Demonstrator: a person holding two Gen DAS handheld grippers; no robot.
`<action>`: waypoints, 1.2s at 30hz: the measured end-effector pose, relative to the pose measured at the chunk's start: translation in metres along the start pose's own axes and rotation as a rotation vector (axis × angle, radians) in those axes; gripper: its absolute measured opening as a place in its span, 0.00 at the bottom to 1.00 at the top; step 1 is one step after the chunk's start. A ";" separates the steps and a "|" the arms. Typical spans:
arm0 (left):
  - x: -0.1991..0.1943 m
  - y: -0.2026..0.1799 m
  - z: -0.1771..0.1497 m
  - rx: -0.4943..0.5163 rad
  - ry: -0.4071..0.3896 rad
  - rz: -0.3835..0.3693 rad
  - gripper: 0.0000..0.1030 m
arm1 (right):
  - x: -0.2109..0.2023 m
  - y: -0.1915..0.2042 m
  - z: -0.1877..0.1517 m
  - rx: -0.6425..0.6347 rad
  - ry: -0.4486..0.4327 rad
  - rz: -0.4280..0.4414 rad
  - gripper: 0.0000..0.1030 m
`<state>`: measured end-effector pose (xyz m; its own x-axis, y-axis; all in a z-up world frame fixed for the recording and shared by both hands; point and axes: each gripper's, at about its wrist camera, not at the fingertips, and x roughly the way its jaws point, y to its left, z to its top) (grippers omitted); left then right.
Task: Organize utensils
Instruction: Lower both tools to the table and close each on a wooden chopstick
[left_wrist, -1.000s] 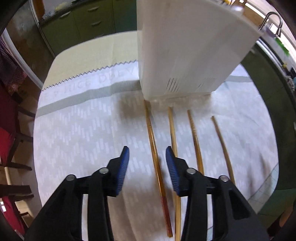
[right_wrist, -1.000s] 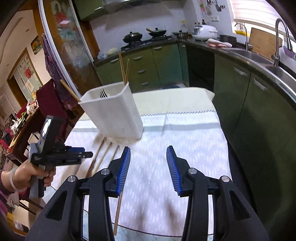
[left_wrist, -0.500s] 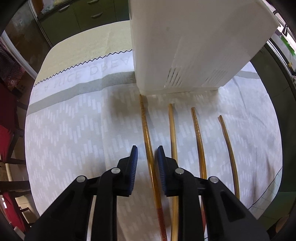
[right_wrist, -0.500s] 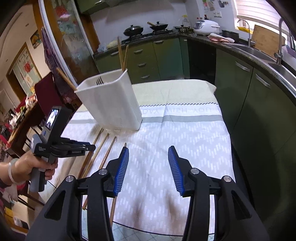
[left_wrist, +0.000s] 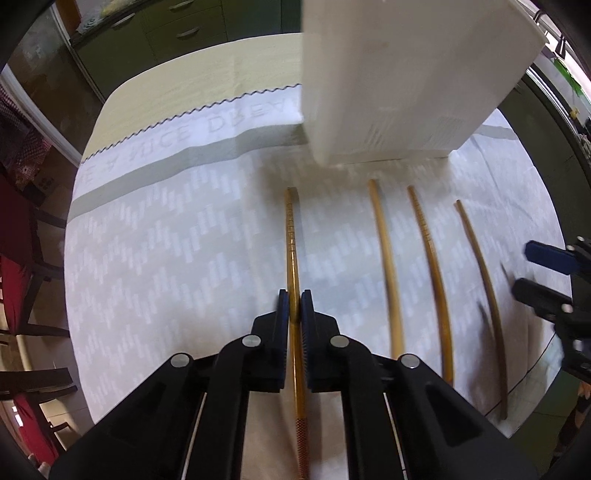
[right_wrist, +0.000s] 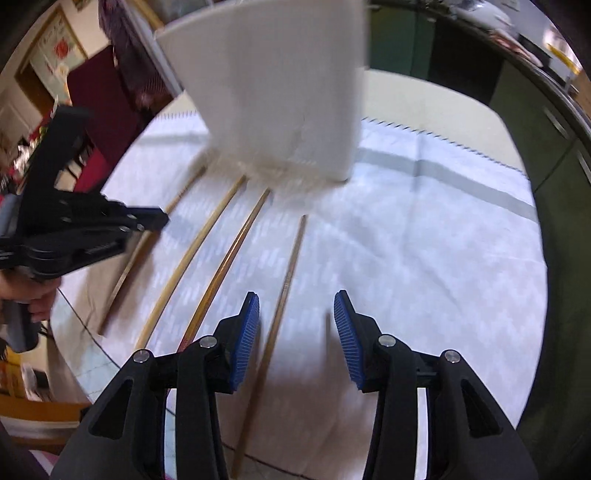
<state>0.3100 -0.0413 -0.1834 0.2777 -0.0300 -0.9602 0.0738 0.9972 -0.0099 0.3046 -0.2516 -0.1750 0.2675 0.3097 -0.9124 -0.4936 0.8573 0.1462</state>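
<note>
My left gripper (left_wrist: 294, 304) is shut on a brown chopstick (left_wrist: 291, 236), which runs forward toward the white utensil holder (left_wrist: 402, 74). Three more chopsticks (left_wrist: 386, 258) lie side by side on the white tablecloth to its right. In the right wrist view my right gripper (right_wrist: 296, 314) is open and low over the cloth, with the rightmost chopstick (right_wrist: 286, 280) running just inside its left finger. The left gripper also shows in the right wrist view (right_wrist: 147, 218), at the left. The holder (right_wrist: 280, 85) stands just beyond the chopsticks' far ends.
The round table's edge (left_wrist: 79, 350) curves close on the left, with dark chairs (left_wrist: 22, 266) beside it. Green kitchen cabinets (right_wrist: 424, 48) stand behind the table. The cloth's grey stripe (right_wrist: 443, 173) crosses to the right of the holder.
My left gripper closed onto the leftmost chopstick and it now sits apart from the other three. My right gripper dropped low and moved in over the rightmost chopstick.
</note>
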 end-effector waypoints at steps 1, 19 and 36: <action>0.000 0.004 -0.002 0.001 -0.002 0.000 0.07 | 0.006 0.004 0.003 -0.005 0.014 -0.003 0.37; -0.003 0.010 -0.009 0.027 -0.011 -0.002 0.07 | 0.052 0.026 0.034 -0.040 0.078 -0.116 0.23; 0.000 0.007 -0.001 0.020 0.046 0.009 0.12 | 0.053 0.033 0.030 -0.033 0.070 -0.113 0.07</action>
<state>0.3092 -0.0346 -0.1839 0.2338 -0.0178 -0.9721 0.0904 0.9959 0.0035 0.3274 -0.1948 -0.2073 0.2651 0.1815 -0.9470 -0.4910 0.8707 0.0294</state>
